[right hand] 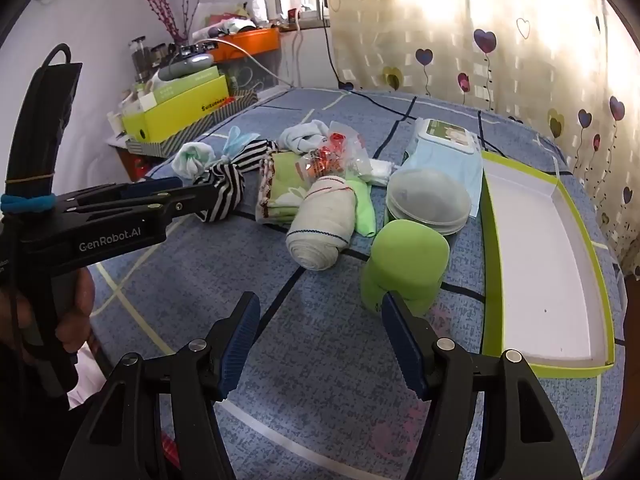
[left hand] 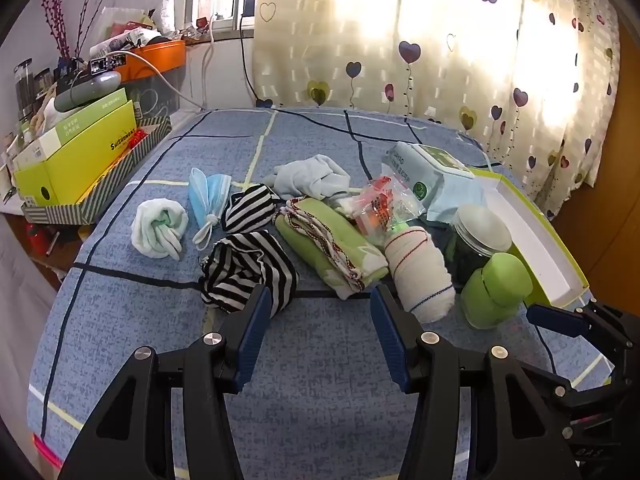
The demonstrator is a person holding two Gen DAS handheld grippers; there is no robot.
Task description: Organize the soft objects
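Both jaws spread, gripping nothing: left gripper (left hand: 318, 312) before striped cloth (left hand: 248, 270), right gripper (right hand: 318, 316) beside green roll (right hand: 404, 268) on bed (right hand: 320, 360).

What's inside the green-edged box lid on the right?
The green-edged box lid shows only its bare white floor with a few tiny specks; none of the soft items are in it. What lies under it on the bedspread is covered.
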